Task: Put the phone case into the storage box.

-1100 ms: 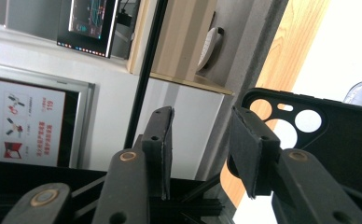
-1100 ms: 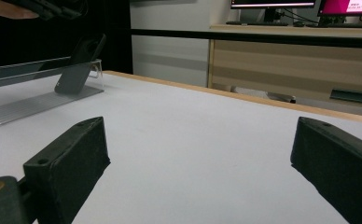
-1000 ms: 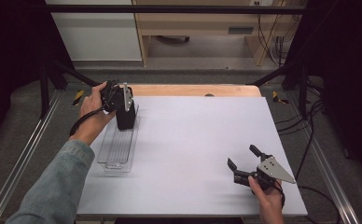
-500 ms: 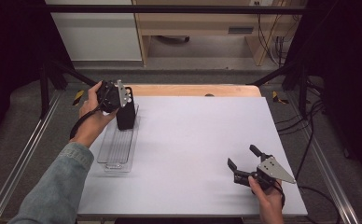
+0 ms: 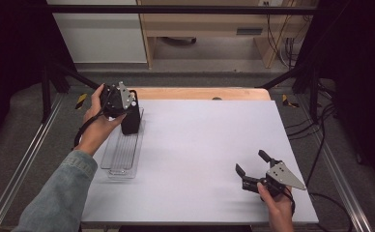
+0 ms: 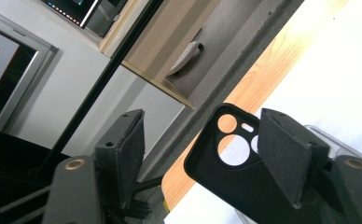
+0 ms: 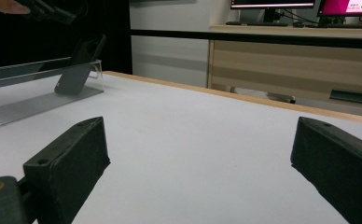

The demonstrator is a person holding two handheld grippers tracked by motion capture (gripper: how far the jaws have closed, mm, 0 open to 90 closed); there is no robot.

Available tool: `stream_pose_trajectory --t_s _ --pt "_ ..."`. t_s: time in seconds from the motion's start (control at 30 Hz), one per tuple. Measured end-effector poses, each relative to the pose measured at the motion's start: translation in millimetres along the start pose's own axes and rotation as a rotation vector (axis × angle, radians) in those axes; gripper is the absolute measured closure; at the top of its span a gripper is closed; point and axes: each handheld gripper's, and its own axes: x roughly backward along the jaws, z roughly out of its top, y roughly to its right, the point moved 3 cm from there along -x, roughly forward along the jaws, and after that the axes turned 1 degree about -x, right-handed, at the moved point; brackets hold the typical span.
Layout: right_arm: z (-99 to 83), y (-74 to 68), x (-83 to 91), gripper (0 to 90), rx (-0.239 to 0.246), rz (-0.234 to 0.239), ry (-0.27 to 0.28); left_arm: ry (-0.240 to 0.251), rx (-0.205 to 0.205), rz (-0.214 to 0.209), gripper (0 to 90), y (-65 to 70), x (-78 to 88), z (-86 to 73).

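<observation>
A black phone case [image 5: 130,122] leans upright at the far end of a clear ribbed tray [image 5: 122,157] on the table's left side. My left gripper [image 5: 126,112] hangs over the case from above. In the left gripper view the case [image 6: 226,182] stands between the jaws, close against the right-hand one with a wide gap to the other; my left gripper [image 6: 200,116] has just been opening and is open. My right gripper [image 5: 251,161] rests near the front right corner, open with nothing in it [image 7: 200,126]. From there the case [image 7: 79,65] and tray [image 7: 30,105] show far off.
The white table top [image 5: 205,145] ends in a wooden strip [image 5: 200,93] at the far edge. Metal frame rails [image 5: 23,169] run along both sides. Cables [image 5: 321,154] trail off the right side, and a wooden cabinet [image 5: 214,29] stands beyond the table.
The left gripper has turned a little over the phone case, so its grey plate shows more. The right gripper has kept still.
</observation>
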Motion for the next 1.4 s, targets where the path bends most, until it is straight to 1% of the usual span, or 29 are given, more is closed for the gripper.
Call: stream_pose_trajectory --t_s 0.2,0.37,0.7,0.8,0.87,0.97,1.07,1.13,1.2,1.27,1.4 --pt "0.3 0.2 0.2 4.4 0.002 0.0 0.002 0.003 0.034 -0.022 27.6 2.8 1.1 3.1" --pt "0.2 0.0 0.0 4.4 0.002 0.0 0.001 0.009 0.088 -0.041 23.9 3.9 1.9 4.2" --pt "-0.1 -0.2 -0.2 4.3 0.001 0.001 -0.001 0.01 0.134 -0.066 18.4 4.7 2.4 3.9" --pt "-0.2 -0.3 -0.3 4.3 0.0 0.001 -0.001 0.012 0.165 -0.085 16.6 5.2 2.3 3.8" --pt "-0.3 -0.3 -0.4 4.3 0.0 0.001 -0.002 0.011 0.172 -0.09 16.0 4.8 2.1 3.3" --pt "-0.1 0.0 -0.1 4.3 -0.001 0.001 0.0 0.014 0.207 -0.102 14.4 4.4 2.0 2.9" --pt "-0.2 0.3 -0.2 4.3 -0.002 0.001 -0.001 0.019 0.218 -0.107 13.5 4.9 2.8 3.1" --pt "-0.3 0.1 -0.3 4.3 -0.002 0.002 -0.001 0.024 0.232 -0.119 12.6 6.2 3.3 3.7" --pt "-0.5 -0.1 -0.4 4.3 -0.003 0.004 -0.003 0.032 0.252 -0.132 9.3 7.0 4.3 4.6" --pt "-0.4 -0.1 -0.4 4.3 -0.003 0.004 -0.002 0.046 0.284 -0.149 9.3 7.5 5.4 6.1" --pt "-0.5 0.0 -0.4 4.3 -0.003 0.004 -0.003 0.064 0.308 -0.165 9.0 7.9 7.0 8.8"
